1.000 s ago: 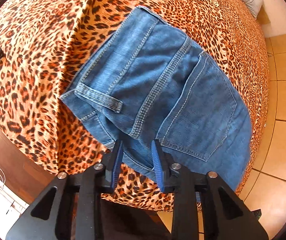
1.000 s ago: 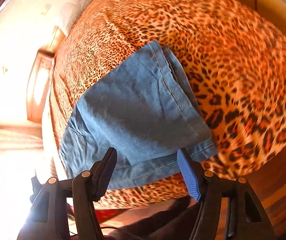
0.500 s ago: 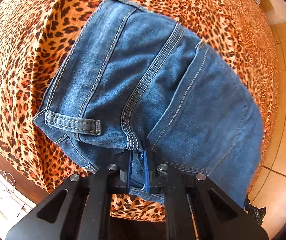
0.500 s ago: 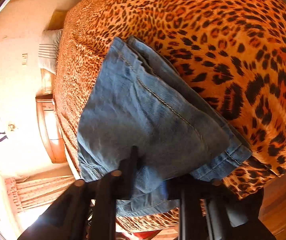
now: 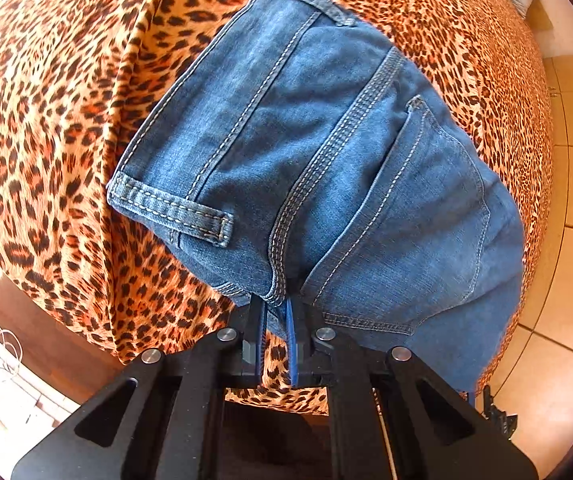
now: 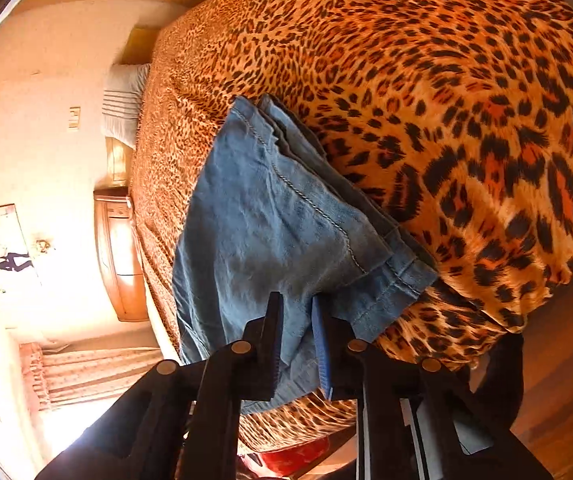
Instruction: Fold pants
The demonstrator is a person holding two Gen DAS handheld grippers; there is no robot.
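Blue jeans (image 5: 326, 152) lie folded on a leopard-print bedspread (image 5: 66, 120). The left wrist view shows their seat end, with a belt loop (image 5: 174, 208), the centre seam and a back pocket (image 5: 418, 220). My left gripper (image 5: 276, 312) is shut on the denim edge where the centre seam ends, at the bed's near side. The right wrist view shows the stacked leg hems (image 6: 398, 280) of the jeans (image 6: 266, 220). My right gripper (image 6: 296, 320) straddles the hem edge; its jaws are opening, with denim lying in the gap between them.
The bedspread (image 6: 446, 80) hangs over the bed's edges. Tiled floor (image 5: 566, 240) lies to the right in the left wrist view. A striped pillow (image 6: 122, 100), a wooden nightstand (image 6: 118, 256) and a curtain (image 6: 78, 372) stand beyond the bed. A red object (image 6: 286, 456) sits under it.
The left jaws closed on the seat edge, which now bunches toward them. The right gripper dropped to the hem, pinched it, and its jaws have since parted a little.
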